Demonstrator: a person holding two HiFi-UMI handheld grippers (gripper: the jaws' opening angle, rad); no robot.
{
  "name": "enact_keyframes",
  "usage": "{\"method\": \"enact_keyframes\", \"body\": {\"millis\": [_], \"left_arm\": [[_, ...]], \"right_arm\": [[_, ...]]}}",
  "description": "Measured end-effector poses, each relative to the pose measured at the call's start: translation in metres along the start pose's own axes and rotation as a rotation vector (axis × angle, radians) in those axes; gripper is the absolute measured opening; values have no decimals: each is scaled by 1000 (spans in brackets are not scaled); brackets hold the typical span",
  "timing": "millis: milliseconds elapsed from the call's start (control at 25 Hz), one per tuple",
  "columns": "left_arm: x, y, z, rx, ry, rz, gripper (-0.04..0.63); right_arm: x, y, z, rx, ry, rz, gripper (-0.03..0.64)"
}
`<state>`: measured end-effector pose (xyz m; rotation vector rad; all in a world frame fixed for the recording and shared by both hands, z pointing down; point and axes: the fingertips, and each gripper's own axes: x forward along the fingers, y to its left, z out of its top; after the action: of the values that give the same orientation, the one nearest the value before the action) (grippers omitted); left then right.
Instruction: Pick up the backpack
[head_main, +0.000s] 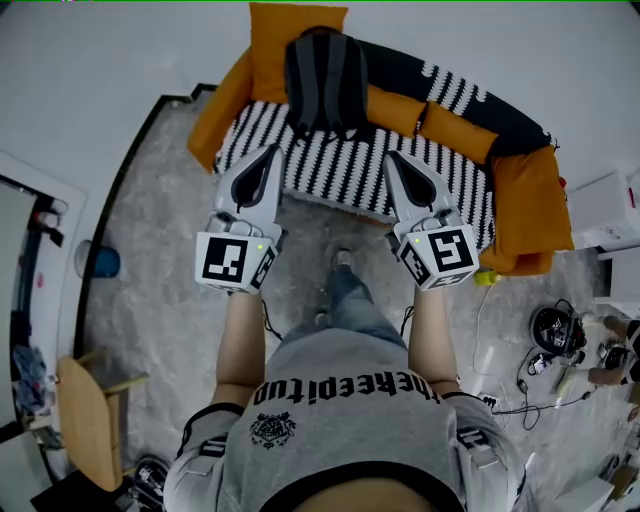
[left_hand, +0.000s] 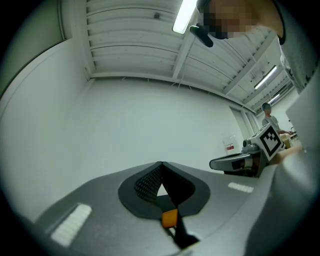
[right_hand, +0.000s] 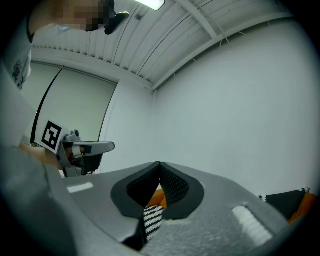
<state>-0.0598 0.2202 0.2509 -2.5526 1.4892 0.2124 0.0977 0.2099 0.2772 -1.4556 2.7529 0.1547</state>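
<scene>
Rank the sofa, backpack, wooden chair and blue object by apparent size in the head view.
1. Sofa, by far.
2. Backpack and wooden chair look about alike; the chair is nearer the camera, so no ranking between them.
3. Blue object, smallest.

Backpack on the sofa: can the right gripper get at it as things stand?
Probably yes. The backpack leans against the orange cushion on the sofa, with only bare striped seat between it and the right gripper. Its jaws are shut, though, so they must open first.
</scene>
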Motion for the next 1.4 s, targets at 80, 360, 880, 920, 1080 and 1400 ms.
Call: {"method": "enact_keyframes", "body": {"millis": [80, 360, 880, 920, 1080, 1400], "left_arm": [[11, 10, -2, 4, 1, 6, 14], [56, 37, -12, 4, 6, 38, 14], [143, 69, -25, 18, 15, 76, 14], [149, 71, -27, 21, 18, 79, 14], [171, 82, -33, 26, 22, 106, 14], [209, 92, -42, 43, 34, 131, 14]], "right_arm": [[15, -4, 0, -2, -2, 10, 2], [63, -34, -3, -2, 1, 47, 2], [143, -99, -3, 14, -8, 104, 2], [149, -103, -4, 13, -7, 111, 2], [173, -119, -7, 14, -11, 139, 2], [208, -145, -13, 30, -18, 186, 2]]}}
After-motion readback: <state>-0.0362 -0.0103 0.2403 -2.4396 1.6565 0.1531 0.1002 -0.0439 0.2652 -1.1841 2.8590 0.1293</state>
